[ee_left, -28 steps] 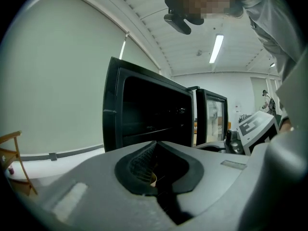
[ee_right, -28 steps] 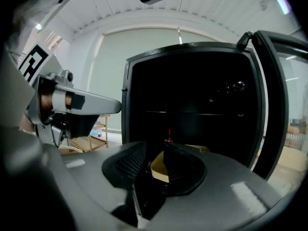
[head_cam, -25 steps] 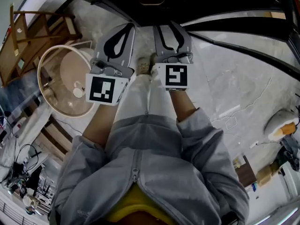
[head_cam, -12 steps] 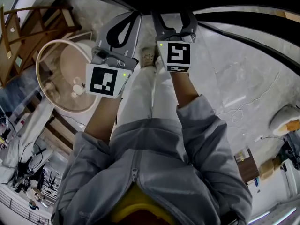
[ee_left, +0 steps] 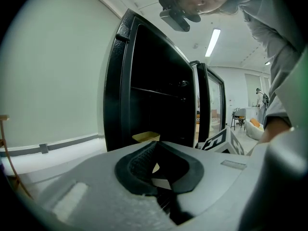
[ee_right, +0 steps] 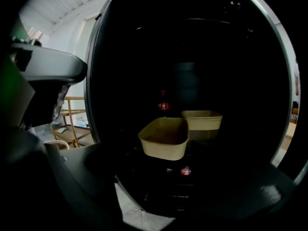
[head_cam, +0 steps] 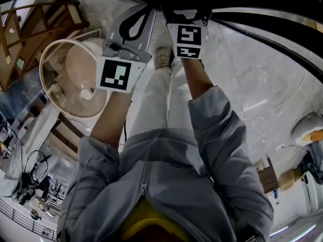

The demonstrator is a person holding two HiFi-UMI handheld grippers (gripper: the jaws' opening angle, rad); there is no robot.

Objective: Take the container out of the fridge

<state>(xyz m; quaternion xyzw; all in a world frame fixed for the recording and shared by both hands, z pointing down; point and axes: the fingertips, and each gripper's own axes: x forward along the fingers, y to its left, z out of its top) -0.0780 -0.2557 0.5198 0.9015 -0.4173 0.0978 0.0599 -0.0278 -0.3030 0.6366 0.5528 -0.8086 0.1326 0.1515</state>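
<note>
Right gripper view: second tub [ee_right: 202, 121] sits just behind the container [ee_right: 165, 137].

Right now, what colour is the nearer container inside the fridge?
Pale tan, plain, no pattern; the right gripper view shows the nearer container best.

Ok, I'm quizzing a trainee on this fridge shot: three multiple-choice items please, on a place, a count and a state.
1. Where are the tan containers? A inside the fridge; B on the round table; C on the floor.
2. How many tan containers show? A one; B two; C four.
3. The fridge is: A open; B shut; C tipped over.
Answers: 1 A, both sit in its dark interior. 2 B, a near one and a far one behind it. 3 A, the right gripper view looks straight in.
</note>
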